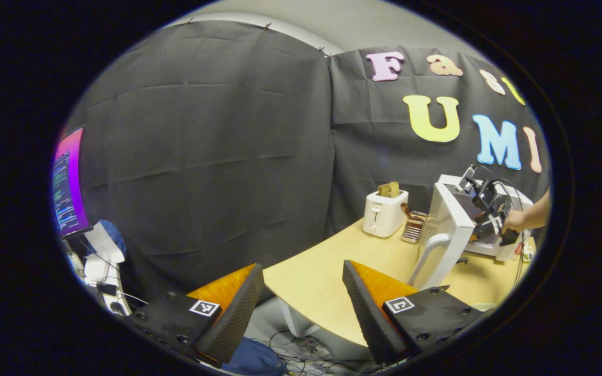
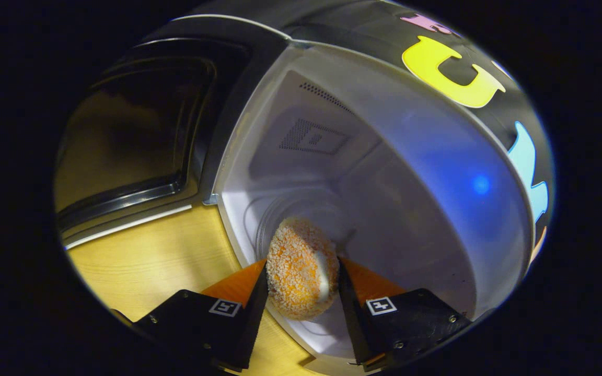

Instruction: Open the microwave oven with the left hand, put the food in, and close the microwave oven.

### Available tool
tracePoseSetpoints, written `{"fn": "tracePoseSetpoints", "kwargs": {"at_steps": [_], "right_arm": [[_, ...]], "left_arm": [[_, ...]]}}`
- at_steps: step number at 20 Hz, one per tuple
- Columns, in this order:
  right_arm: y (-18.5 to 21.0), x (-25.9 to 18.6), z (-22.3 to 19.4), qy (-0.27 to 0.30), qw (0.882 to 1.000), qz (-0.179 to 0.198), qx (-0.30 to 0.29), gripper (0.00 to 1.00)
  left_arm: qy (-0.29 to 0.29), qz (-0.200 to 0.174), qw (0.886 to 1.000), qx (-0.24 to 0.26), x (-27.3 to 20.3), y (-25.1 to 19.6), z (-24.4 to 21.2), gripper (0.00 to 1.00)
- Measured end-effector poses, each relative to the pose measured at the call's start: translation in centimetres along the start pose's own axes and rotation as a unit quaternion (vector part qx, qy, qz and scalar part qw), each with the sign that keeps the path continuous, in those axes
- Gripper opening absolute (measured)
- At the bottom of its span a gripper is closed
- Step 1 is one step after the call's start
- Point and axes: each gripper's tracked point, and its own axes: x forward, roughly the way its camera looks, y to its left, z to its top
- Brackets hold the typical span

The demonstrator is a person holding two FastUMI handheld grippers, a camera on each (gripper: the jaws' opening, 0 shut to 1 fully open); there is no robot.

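In the right gripper view my right gripper (image 2: 302, 269) is shut on a round breaded patty (image 2: 301, 266), held on edge at the mouth of the white microwave cavity (image 2: 384, 198). The dark-windowed microwave door (image 2: 134, 130) stands swung open to the left. In the left gripper view my left gripper (image 1: 303, 274) is open and holds nothing, well back from the table's near corner. Farther off to the right stands the white microwave (image 1: 489, 219) with its door (image 1: 444, 235) open, and a hand (image 1: 515, 219) holds the right gripper (image 1: 486, 209) at the opening.
A white toaster (image 1: 383, 211) with bread in its slot stands on the wooden table (image 1: 332, 271) beside a small rack (image 1: 414, 227). A lit monitor (image 1: 67, 183) and cables lie at the far left, below the table's level.
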Motion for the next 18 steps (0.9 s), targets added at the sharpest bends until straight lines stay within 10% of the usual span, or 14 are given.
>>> {"fn": "tracePoseSetpoints", "kwargs": {"at_steps": [10, 18], "right_arm": [[-0.2, -1.0, 0.4, -0.006, 1.000, -0.024, -0.012, 0.95], [0.9, -14.0, -0.3, -0.076, 0.990, -0.060, 0.101, 0.98]], "left_arm": [[-0.010, -0.027, 1.000, 0.002, 1.3, -1.5, 0.6, 0.99], [-0.028, -0.124, 0.991, 0.033, 4.5, -6.2, 1.1, 0.99]]}}
